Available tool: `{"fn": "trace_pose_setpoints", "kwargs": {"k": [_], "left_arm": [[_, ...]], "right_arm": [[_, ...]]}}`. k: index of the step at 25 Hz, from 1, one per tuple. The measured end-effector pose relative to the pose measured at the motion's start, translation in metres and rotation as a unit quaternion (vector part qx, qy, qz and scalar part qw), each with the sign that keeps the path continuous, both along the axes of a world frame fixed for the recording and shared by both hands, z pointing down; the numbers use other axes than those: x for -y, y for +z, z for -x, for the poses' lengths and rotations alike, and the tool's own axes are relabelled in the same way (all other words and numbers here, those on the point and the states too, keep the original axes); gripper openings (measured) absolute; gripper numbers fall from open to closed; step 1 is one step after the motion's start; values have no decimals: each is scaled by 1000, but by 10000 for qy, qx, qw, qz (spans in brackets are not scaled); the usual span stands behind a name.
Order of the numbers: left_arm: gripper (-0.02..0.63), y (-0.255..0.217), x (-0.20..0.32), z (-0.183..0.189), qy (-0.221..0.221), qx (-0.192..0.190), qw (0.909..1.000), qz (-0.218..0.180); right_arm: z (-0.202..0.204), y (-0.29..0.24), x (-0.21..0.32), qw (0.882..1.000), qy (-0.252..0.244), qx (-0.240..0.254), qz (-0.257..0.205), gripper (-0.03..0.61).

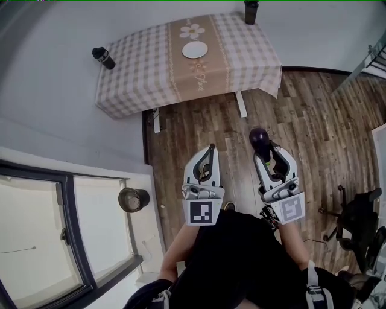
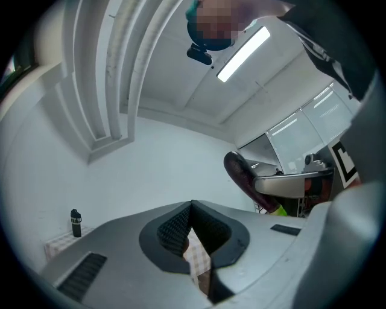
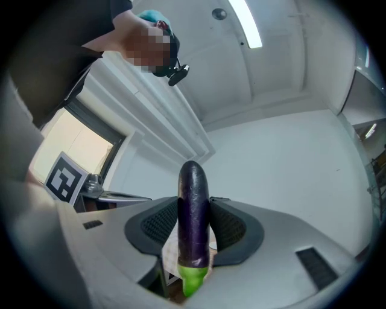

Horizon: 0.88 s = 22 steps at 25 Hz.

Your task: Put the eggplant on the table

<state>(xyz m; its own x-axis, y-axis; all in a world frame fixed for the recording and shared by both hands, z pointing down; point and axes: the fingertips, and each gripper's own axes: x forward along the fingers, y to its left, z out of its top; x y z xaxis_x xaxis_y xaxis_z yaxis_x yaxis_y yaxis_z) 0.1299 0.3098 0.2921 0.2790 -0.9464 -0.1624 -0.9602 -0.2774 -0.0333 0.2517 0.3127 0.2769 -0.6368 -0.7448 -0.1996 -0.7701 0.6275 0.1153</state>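
Note:
A dark purple eggplant (image 3: pixel 193 205) with a green stem end (image 3: pixel 192 279) stands upright between the pads of my right gripper (image 3: pixel 193 228), which is shut on it. In the head view the eggplant (image 1: pixel 260 138) sticks out beyond the right gripper (image 1: pixel 266 152), above the wooden floor and short of the table (image 1: pixel 143 66). The table wears a checked cloth, and a white plate (image 1: pixel 195 49) lies on it. My left gripper (image 1: pixel 209 151) is held level beside the right one, its jaws together with nothing in them. From the left gripper (image 2: pixel 192 211) view the eggplant (image 2: pixel 244 176) shows at the right.
A black bottle (image 1: pixel 104 58) stands at the table's left corner, and it shows again small in the left gripper view as a bottle (image 2: pixel 75 222). A second dark bottle (image 1: pixel 251 11) stands at the far edge. A window and a round dark pot (image 1: pixel 132 198) are at the left, an office chair (image 1: pixel 357 224) at the right.

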Motion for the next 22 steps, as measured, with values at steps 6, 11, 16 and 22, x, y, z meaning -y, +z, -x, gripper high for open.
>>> {"fn": "trace_pose_setpoints", "kwargs": {"k": [6, 11, 16, 22], "left_arm": [[2, 0, 63, 23, 28, 40, 10000, -7], [2, 9, 121, 46, 103, -118, 9998, 156], [2, 16, 172, 82, 152, -114, 9997, 165], [2, 19, 222, 120, 219, -109, 9996, 120]], "right_arm": [[23, 2, 67, 9999, 16, -77, 110, 176], [44, 6, 128, 9996, 139, -97, 215, 176], [79, 11, 181, 9995, 183, -138, 238, 176], [117, 14, 238, 9992, 273, -211, 212, 176]]}}
